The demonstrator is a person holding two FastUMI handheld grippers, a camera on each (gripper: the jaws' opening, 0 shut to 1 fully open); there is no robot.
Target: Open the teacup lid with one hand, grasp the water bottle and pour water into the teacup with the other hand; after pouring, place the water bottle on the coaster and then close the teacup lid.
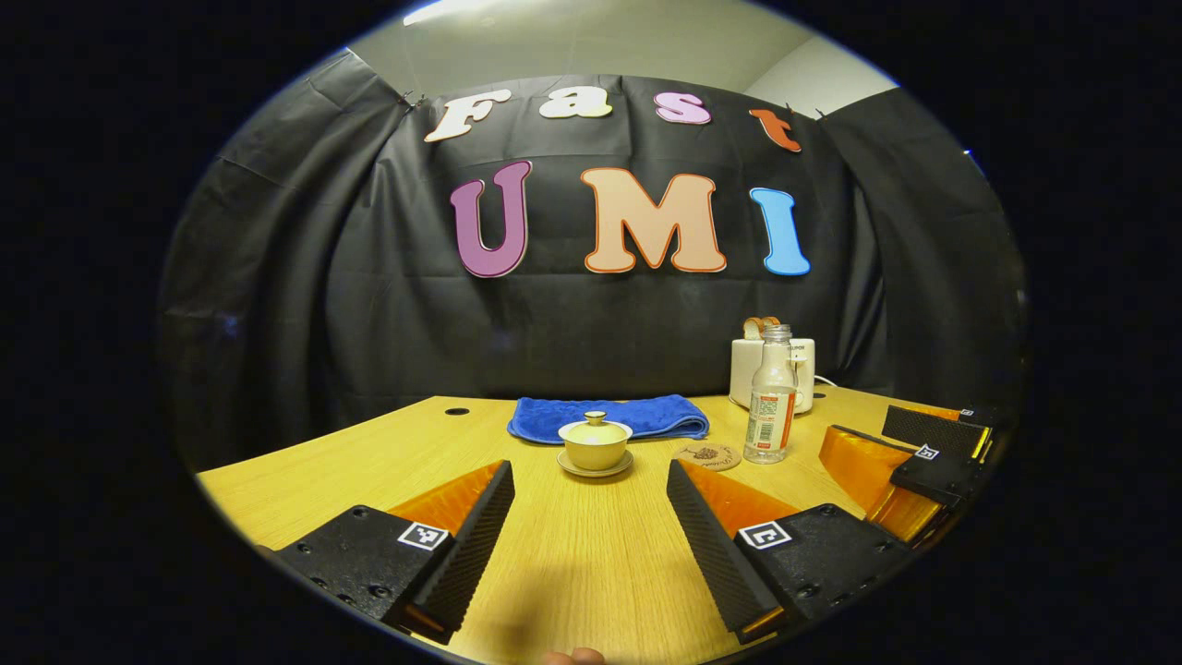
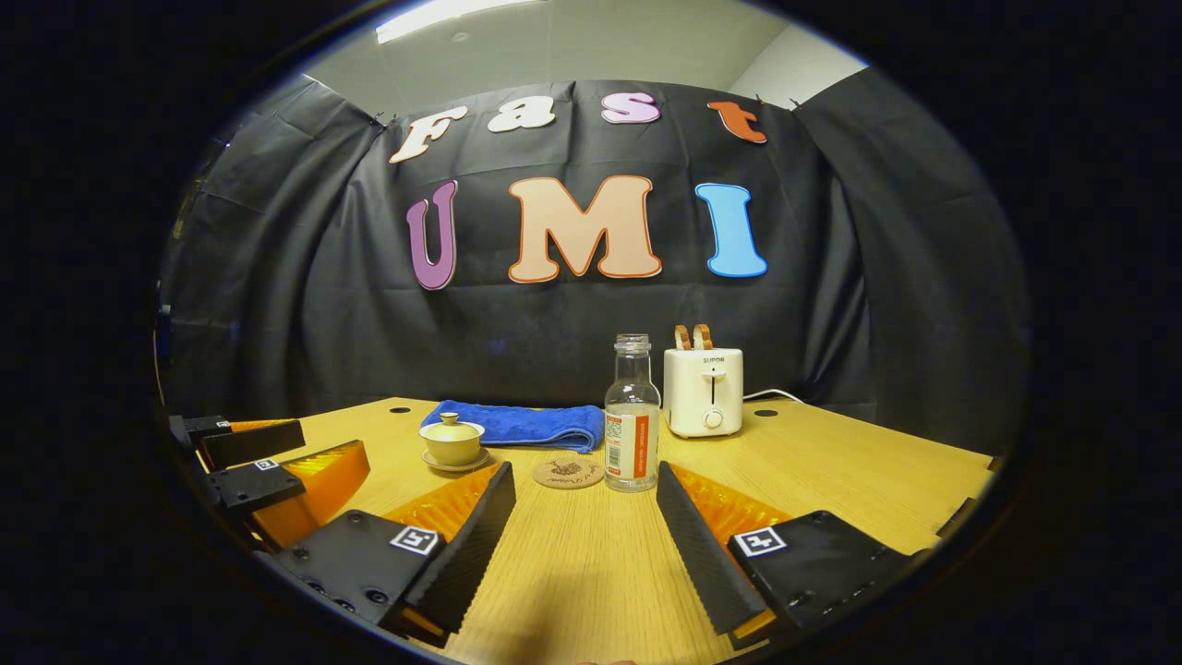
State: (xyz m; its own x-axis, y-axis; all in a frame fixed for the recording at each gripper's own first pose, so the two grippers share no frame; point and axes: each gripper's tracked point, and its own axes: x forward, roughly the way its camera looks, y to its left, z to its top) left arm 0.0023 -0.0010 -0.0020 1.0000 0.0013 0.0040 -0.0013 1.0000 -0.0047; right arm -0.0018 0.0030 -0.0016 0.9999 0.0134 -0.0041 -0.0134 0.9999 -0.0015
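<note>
Nothing done yet: lid (image 1: 596,418) on teacup (image 1: 595,448), water bottle (image 2: 632,416) untouched beside empty coaster (image 2: 567,472); left tool (image 1: 591,517) and right tool (image 2: 586,522) both spread apart.

teacup (image 2: 452,441): set on saucer, at 9 o'clock of coaster (image 2: 567,472)
water bottle (image 2: 632,416): stood just at 3 o'clock of coaster
towel (image 2: 522,424): laid at 12 o'clock of teacup
toaster (image 2: 704,390): placed at 1 o'clock of water bottle

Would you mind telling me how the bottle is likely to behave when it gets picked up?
The bottle looks tall and narrow, so a sideways nudge could tip it. Its clear, smooth wall may be slippery above the label. It has no cap on, so tilting it early would probably spill.
</note>
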